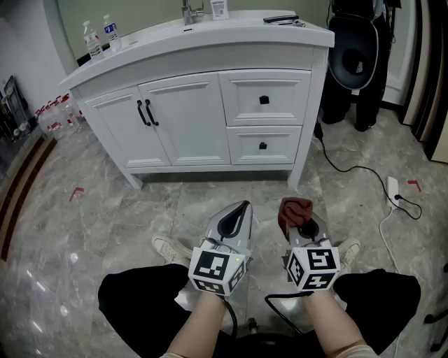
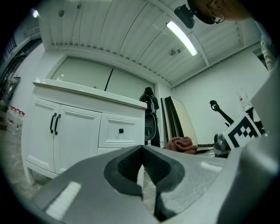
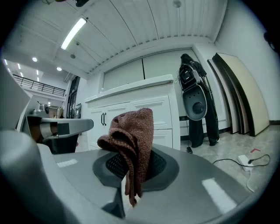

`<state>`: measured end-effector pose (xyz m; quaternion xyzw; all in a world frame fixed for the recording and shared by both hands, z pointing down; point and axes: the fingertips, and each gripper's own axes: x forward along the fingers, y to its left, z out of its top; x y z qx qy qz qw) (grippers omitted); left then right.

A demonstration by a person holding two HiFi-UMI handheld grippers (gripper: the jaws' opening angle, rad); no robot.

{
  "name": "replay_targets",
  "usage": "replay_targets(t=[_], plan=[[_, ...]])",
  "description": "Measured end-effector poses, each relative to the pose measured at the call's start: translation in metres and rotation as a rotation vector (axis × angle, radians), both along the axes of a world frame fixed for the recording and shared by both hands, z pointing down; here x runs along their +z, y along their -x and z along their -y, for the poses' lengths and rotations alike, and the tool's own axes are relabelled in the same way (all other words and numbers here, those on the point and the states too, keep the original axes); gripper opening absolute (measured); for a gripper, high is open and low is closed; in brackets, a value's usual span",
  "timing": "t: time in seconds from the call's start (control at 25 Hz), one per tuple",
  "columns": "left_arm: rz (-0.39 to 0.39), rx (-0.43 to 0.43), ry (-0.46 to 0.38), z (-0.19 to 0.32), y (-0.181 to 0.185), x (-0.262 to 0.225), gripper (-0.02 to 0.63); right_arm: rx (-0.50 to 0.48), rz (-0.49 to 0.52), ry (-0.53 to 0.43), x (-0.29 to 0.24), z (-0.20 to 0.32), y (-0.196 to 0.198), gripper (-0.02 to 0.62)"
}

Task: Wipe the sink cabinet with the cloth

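The white sink cabinet (image 1: 210, 105) stands ahead, with two doors on the left and two drawers on the right; it also shows in the left gripper view (image 2: 78, 127) and the right gripper view (image 3: 140, 111). A reddish-brown cloth (image 3: 131, 135) is pinched in my right gripper (image 3: 131, 175), bunched above its jaws; the cloth (image 1: 295, 210) rises from the right gripper (image 1: 299, 222) in the head view. My left gripper (image 1: 234, 218) is shut and holds nothing; its jaws meet at the tip in the left gripper view (image 2: 142, 173). Both grippers hover over the floor, short of the cabinet.
Two water bottles (image 1: 99, 36) and a faucet (image 1: 190, 11) sit on the countertop. A black fan and bag (image 1: 355, 63) stand right of the cabinet. A cable and power strip (image 1: 393, 190) lie on the marble floor at right. My shoes (image 1: 168, 248) show below.
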<state>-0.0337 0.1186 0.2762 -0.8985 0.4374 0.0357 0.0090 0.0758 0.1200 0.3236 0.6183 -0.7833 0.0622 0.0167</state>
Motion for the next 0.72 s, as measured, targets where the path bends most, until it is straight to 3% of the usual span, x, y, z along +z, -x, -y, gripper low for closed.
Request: replay_targets(t=[0.72], plan=[[0.000,-0.007,0.008,0.0031,0.0026,0.0003,0.000,0.032,0.023,0.010,0.0002,0.0024,-0.0046,0.075]])
